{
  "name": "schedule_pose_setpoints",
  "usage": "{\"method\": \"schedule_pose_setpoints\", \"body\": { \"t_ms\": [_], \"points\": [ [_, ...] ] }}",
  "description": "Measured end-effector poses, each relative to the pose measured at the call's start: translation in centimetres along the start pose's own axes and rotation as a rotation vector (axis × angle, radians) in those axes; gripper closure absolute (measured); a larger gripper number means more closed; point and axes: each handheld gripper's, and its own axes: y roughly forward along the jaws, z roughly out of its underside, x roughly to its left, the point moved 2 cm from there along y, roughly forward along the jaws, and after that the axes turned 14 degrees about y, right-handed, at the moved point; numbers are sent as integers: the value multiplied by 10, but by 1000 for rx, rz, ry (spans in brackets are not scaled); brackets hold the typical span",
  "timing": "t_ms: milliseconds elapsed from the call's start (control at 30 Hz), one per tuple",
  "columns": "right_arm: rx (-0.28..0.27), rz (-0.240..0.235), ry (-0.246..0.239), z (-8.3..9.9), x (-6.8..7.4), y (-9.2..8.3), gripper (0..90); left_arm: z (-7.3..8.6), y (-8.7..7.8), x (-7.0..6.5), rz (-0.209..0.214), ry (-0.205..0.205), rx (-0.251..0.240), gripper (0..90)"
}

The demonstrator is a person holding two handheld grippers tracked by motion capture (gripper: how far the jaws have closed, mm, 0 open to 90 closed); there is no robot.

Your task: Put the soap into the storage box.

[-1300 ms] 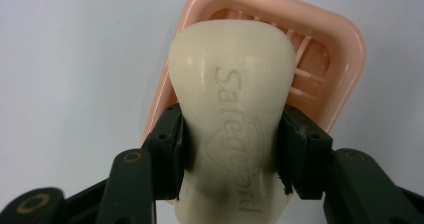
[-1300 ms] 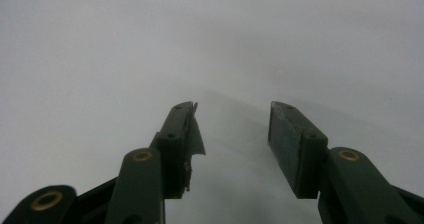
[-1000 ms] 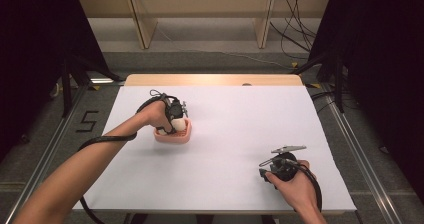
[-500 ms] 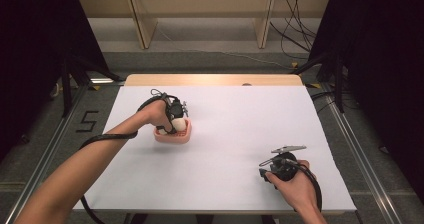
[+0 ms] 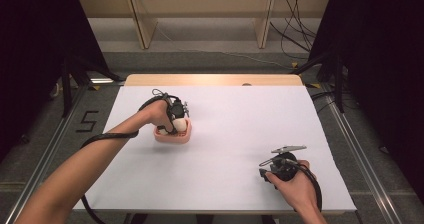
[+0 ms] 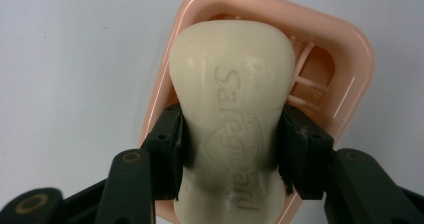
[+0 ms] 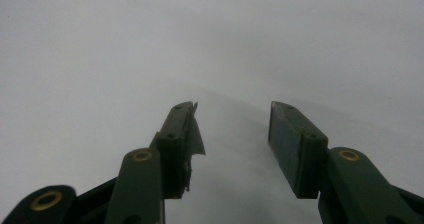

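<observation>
A cream soap bar [image 6: 230, 84] with embossed lettering lies in a pink soap dish [image 6: 350, 59]. My left gripper [image 6: 232, 134] is shut on the bar, one pad pressed against each of its long sides. In the high view that gripper [image 5: 176, 118] points down onto the dish [image 5: 172, 138] at the left middle of the white table [image 5: 240, 114]. My right gripper [image 5: 265, 173] rests low over the table at the front right. Its jaws [image 7: 232, 124] stand open with nothing between them, bare white surface beneath.
Beyond the table's far wooden edge [image 5: 210, 80] stand shelf legs and loose cables [image 5: 295, 39] on the floor. Metal rails [image 5: 350, 149] run along both sides of the table. White table surface separates the two hands.
</observation>
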Motion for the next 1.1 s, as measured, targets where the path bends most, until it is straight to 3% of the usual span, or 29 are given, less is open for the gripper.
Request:
{"method": "schedule_pose_setpoints", "body": {
  "t_ms": [333,600,733,1000,1100],
  "points": [
    [3,-6,2,0,0,0,539,0,-9,0,15,-1,-18,442],
    [2,-6,3,0,1,0,540,0,-23,-4,-1,9,-45,426],
    [2,-23,4,0,2,-1,539,2,-33,-7,-20,-5,-82,422],
    [6,-11,8,0,2,-1,539,15,-49,-19,-45,-79,-133,402],
    [12,-6,14,0,3,-1,539,21,-54,-26,-63,-128,-169,395]
  ]
}}
